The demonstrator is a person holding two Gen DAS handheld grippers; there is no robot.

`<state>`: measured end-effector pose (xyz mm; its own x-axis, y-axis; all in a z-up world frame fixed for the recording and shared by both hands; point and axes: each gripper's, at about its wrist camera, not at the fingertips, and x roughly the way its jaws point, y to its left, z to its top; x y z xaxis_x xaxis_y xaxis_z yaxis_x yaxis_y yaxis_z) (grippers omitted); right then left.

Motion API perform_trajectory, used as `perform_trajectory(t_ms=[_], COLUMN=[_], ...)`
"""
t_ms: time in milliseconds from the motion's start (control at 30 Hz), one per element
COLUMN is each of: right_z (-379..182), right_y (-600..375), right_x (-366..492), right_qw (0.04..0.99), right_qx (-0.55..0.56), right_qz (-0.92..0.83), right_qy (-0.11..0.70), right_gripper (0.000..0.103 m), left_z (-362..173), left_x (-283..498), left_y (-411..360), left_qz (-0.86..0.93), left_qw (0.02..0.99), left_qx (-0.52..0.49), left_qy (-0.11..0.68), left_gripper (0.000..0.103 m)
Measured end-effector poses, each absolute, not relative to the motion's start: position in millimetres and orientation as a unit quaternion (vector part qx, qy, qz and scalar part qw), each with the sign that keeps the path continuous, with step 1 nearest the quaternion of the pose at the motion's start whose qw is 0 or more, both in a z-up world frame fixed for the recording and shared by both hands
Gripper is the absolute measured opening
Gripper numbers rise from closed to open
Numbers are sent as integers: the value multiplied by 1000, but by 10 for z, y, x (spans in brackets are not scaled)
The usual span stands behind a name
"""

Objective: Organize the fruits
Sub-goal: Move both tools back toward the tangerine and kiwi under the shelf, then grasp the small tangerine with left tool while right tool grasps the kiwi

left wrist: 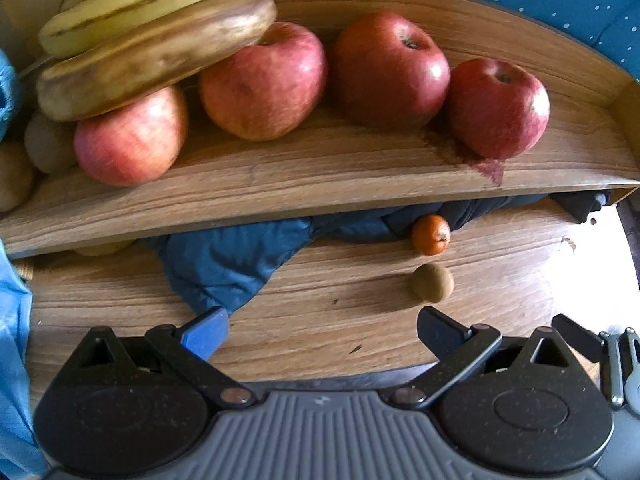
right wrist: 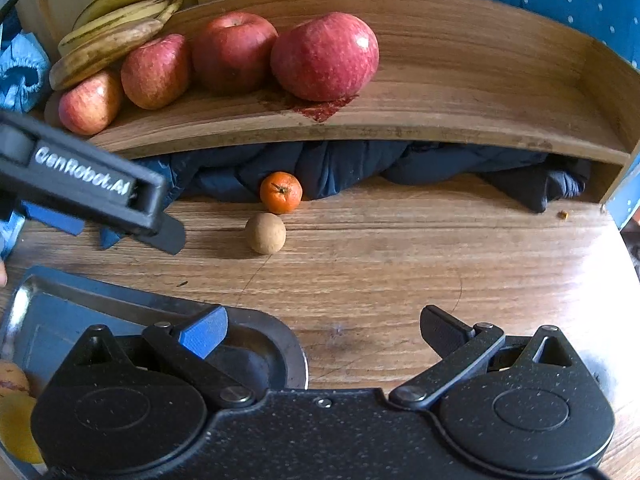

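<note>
Several red apples (left wrist: 264, 80) sit in a row on a raised wooden shelf (left wrist: 320, 184), with a bunch of bananas (left wrist: 152, 36) resting on the leftmost ones. On the table below lie a small tangerine (left wrist: 431, 235) and, just in front of it, a brown kiwi (left wrist: 433, 283). My left gripper (left wrist: 324, 332) is open and empty, hovering over the table short of the kiwi. My right gripper (right wrist: 322, 332) is also open and empty, nearer the table's front. In the right wrist view the tangerine (right wrist: 281, 193) and kiwi (right wrist: 265, 233) lie ahead, and the left gripper (right wrist: 124, 234) comes in from the left.
A dark blue cloth (left wrist: 224, 264) is stuffed under the shelf and spills onto the table (right wrist: 400, 264). A metal tray (right wrist: 276, 344) at the front left holds some yellowish fruit (right wrist: 16, 428). More kiwis (left wrist: 48, 144) lie at the shelf's left end. A red stain (right wrist: 320, 110) marks the shelf.
</note>
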<state>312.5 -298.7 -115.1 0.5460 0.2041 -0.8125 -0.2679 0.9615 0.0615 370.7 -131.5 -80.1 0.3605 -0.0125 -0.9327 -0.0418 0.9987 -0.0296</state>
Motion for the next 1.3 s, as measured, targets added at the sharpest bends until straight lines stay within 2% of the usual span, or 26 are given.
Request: perform_trajectory(t_ms=[600, 767, 900, 967, 1167, 1300], right_z=[-1115, -1107, -1092, -1097, -1125, -1106], right_y=[-2755, -2723, -2711, -2705, -2700, -2716], right_x=[3104, 3137, 3149, 3162, 3160, 3133], right_qw=[892, 892, 896, 896, 895, 895], right_qx=[-101, -96, -92, -92, -96, -99], right_qz=[195, 215, 223, 224, 232, 234], right_qy=[394, 385, 373, 372, 368, 367], right_gripper=[102, 91, 87, 80, 59, 51], left_z=[-930, -918, -853, -853, -874, -886], left_x=[3961, 3988, 4059, 4112, 4176, 4142], left_y=[-1516, -1539, -1529, -1519, -1568, -1584], left_qz=[-22, -28, -35, -39, -54, -60], left_qw=[828, 833, 834, 833, 831, 831], left_qx=[-69, -80, -89, -92, -100, -102], left_qy=[556, 547, 544, 544, 544, 543], left_gripper=[102, 102, 96, 94, 80, 69])
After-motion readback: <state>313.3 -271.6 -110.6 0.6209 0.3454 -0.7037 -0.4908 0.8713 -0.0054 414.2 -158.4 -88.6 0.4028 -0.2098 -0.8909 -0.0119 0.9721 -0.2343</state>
